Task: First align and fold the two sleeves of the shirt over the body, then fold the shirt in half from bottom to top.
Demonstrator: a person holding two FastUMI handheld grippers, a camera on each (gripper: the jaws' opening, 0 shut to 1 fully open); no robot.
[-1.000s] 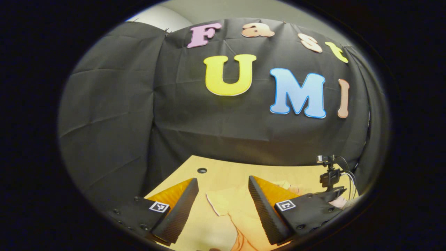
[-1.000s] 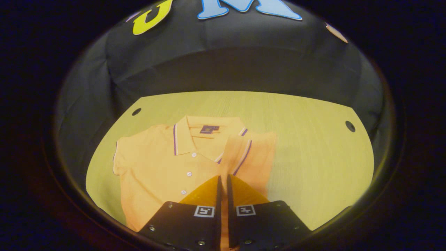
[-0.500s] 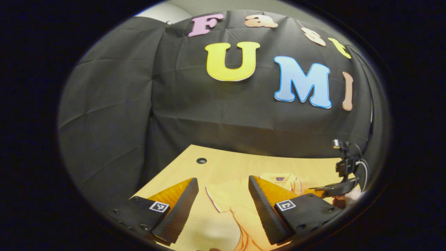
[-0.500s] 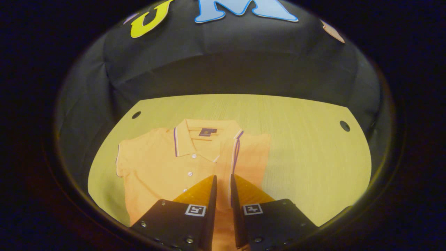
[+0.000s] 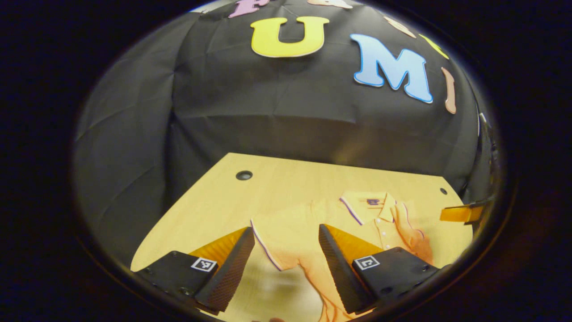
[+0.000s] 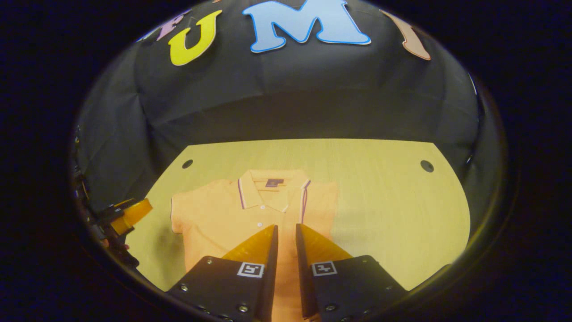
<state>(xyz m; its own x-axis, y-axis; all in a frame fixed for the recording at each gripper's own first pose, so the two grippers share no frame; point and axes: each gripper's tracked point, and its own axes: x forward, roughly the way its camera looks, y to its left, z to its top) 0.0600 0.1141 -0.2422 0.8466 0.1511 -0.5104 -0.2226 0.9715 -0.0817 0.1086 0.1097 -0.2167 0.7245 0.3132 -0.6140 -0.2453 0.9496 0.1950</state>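
Note:
An orange polo shirt (image 6: 223,214) with purple-trimmed collar (image 6: 268,188) lies face up on the wooden table (image 6: 384,201). One sleeve (image 6: 318,201) is folded over the body, its trim running down beside the buttons. The other sleeve (image 5: 270,241) lies spread flat. My right gripper (image 6: 286,228) hovers over the shirt's lower body, open by a narrow gap with nothing in it; it also appears as the right gripper (image 5: 462,213) at the far right edge. My left gripper (image 5: 286,232) is wide open above the flat sleeve, and shows as the left gripper (image 6: 129,214) left of the shirt.
The table has a round hole (image 6: 187,163) near its back left corner and another hole (image 6: 426,166) at the back right. Black cloth walls close the booth behind and at the sides. Bare tabletop (image 6: 402,223) lies right of the shirt.
My right gripper let go of the sleeve, which now lies on the body, and drew back. My left gripper tipped down over the spread sleeve, staying open.

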